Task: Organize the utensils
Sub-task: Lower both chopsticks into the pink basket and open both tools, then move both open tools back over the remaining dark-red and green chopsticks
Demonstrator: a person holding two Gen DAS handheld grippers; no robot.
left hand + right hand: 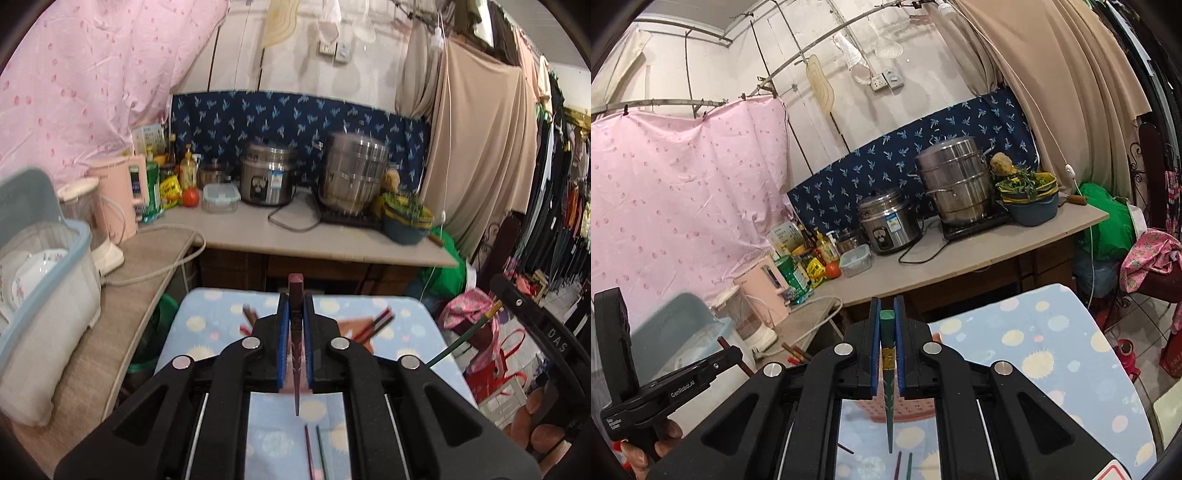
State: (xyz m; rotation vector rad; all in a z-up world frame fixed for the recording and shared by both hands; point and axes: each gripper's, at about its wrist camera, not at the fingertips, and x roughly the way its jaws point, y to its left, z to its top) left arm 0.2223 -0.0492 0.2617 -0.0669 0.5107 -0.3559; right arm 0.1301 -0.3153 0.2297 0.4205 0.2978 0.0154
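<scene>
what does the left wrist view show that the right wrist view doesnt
Only the left wrist view: the left gripper shut on a maroon chopstick, and a rack of hanging clothes at the right edge.
Only the right wrist view: the right gripper shut on a green chopstick, a pink basket beneath it, and the curtain rail.
Both: rice cooker, steel steamer pot, and two chopsticks lying on the dotted blue cloth.

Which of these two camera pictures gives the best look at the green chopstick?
The right wrist view: the green chopstick stands centred, clamped in the right gripper, its whole length visible. The left wrist view catches only a thin green stretch of it at the right edge.
</scene>
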